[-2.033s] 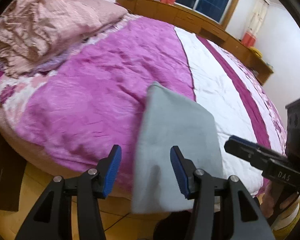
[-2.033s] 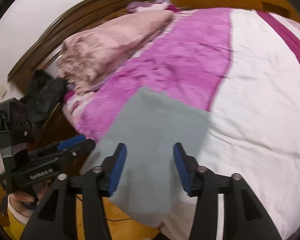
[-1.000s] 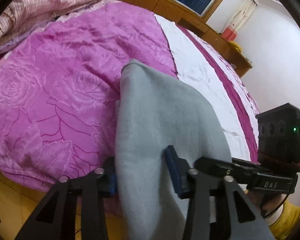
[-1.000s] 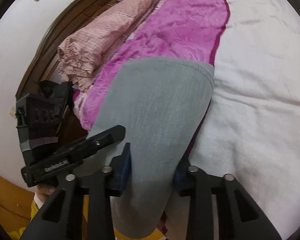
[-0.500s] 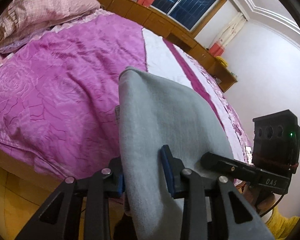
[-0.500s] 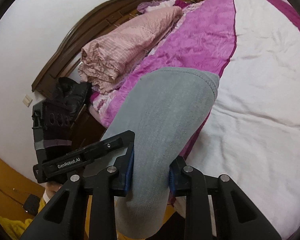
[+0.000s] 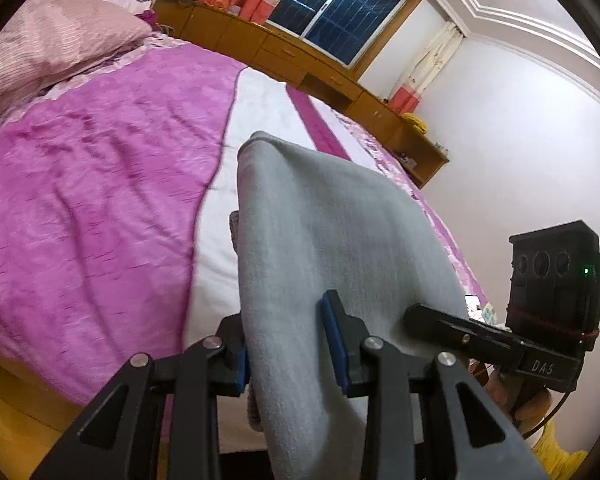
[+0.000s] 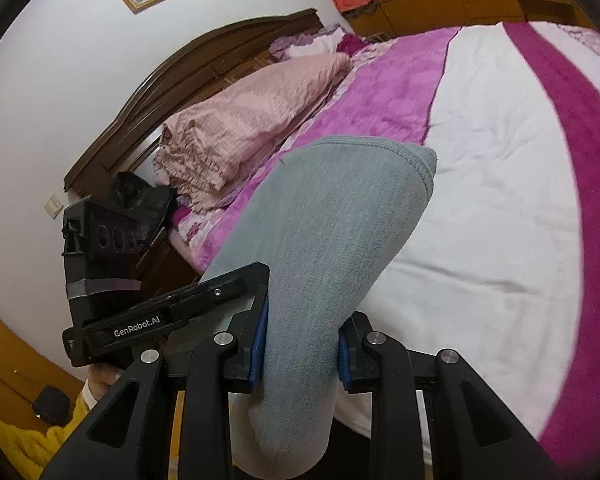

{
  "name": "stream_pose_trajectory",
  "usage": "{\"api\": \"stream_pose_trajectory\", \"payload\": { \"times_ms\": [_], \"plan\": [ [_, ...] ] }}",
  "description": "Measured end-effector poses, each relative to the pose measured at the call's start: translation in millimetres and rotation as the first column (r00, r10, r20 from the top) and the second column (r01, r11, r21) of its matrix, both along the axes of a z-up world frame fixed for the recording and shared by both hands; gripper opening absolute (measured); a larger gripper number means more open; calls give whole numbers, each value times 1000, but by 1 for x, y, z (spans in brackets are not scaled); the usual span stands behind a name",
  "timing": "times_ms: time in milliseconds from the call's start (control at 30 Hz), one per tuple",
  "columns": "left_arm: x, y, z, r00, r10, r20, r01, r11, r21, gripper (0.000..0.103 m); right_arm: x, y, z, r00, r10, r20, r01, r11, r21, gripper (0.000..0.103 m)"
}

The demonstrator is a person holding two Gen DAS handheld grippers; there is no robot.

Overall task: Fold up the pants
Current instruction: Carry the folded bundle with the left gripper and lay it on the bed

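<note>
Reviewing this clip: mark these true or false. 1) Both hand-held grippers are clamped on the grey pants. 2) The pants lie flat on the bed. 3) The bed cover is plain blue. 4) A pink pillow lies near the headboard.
1) True: the left hand-held gripper and right hand-held gripper both pinch the grey pants.
2) False: they hang lifted above the bed.
3) False: it is magenta and white.
4) True: pink pillow, headboard.

White letters "DAS" stand on the black body of the right claw, seen from the left wrist. "GenRobot.AI" stands in white on the black bar of the left claw, seen from the right wrist.
</note>
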State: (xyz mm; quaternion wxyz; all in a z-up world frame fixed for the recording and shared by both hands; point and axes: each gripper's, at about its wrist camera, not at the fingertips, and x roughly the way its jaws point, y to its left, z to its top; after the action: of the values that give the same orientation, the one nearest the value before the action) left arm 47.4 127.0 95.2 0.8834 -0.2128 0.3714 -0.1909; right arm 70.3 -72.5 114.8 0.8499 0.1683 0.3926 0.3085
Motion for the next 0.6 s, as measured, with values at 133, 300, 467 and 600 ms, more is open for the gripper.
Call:
{"api": "stream_pose_trajectory", "payload": {
  "times_ms": [133, 300, 467, 600],
  "plan": [
    [19, -34, 5, 999, -34, 10, 34, 999, -3, 32, 4, -36, 9, 1000, -24, 9, 24, 1000, -19, 21],
    [51, -80, 1, 997, -78, -3, 78, 997, -15, 32, 18, -78, 8, 998, -54, 17, 55, 998, -44, 21],
    [85, -120, -12, 993, -114, -18, 114, 993, 7, 32, 40, -122, -2, 997, -70, 15, 71, 995, -75, 21],
    [115, -151, -34, 990, -131, -44, 132, 991, 14, 32, 61, -151, -19, 996, -90, -8, 89, 993, -82, 21]
  ]
}}
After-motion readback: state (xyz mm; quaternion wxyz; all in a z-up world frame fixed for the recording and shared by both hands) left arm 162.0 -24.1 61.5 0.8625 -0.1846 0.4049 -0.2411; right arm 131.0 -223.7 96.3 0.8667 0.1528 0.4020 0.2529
